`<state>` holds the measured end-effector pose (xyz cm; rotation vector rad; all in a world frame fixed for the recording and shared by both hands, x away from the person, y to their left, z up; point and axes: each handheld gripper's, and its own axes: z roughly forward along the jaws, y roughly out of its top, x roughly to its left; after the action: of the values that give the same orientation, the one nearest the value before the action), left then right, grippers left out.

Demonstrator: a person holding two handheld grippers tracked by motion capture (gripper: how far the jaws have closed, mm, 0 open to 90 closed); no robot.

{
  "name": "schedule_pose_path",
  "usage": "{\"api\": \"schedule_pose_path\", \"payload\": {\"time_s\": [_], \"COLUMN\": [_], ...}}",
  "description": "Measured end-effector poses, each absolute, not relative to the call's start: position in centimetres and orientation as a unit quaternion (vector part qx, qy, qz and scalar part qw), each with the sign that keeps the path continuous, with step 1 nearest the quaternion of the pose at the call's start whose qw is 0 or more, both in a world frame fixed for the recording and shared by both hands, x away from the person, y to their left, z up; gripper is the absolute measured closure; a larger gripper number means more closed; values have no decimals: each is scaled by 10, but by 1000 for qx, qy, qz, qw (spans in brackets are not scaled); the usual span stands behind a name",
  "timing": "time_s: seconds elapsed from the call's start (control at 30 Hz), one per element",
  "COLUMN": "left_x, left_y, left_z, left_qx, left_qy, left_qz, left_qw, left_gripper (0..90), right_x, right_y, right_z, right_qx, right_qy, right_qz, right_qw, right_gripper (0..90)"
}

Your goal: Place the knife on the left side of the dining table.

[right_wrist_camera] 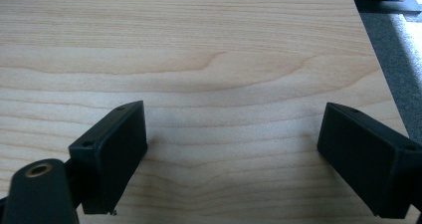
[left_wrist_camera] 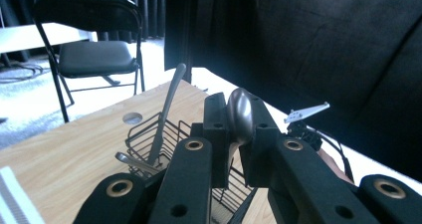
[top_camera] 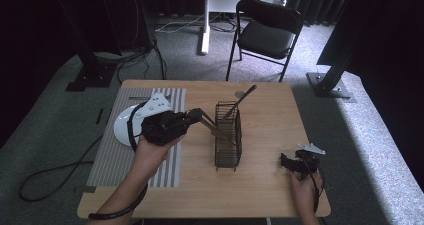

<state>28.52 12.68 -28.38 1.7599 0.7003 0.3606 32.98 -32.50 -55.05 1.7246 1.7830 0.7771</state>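
My left gripper [top_camera: 199, 116] is shut on a metal spoon [top_camera: 215, 129], left of a black wire basket [top_camera: 228, 144] at the table's middle. The spoon slants down to the right against the basket's side. In the left gripper view the spoon's bowl [left_wrist_camera: 241, 113] is pinched between the jaws of the left gripper [left_wrist_camera: 238, 103], above the basket [left_wrist_camera: 144, 134]. A long utensil [top_camera: 243, 97] leans out of the basket, its handle [left_wrist_camera: 169, 102] pointing up. My right gripper [top_camera: 286, 163] rests near the table's front right; the right gripper [right_wrist_camera: 231, 144] stands open over bare wood.
A white plate [top_camera: 121, 127] lies on a striped grey mat [top_camera: 125, 160] at the table's left. A second utensil handle [left_wrist_camera: 130, 160] lies in the basket. A black folding chair [top_camera: 267, 32] stands beyond the far edge. The table [top_camera: 260, 185] has a small round hole [top_camera: 239, 94].
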Motion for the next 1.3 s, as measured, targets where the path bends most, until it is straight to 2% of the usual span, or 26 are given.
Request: {"api": "schedule_pose_path", "payload": {"time_s": [0.57,1.3], "left_x": [276,276], "left_y": [170,232], "left_z": [-282,-326], "left_qx": [728,709], "left_qy": [335,422], "left_qz": [183,201], "left_qw": [569,528], "left_gripper": [837,836], "right_x": [330,330], "right_y": [-325,-325], "right_z": [-550,-550], "right_qx": [639,639], "right_qy": [661,661], "right_qz": [288,288], "right_qw": [267,268], "right_gripper": [115,115]}}
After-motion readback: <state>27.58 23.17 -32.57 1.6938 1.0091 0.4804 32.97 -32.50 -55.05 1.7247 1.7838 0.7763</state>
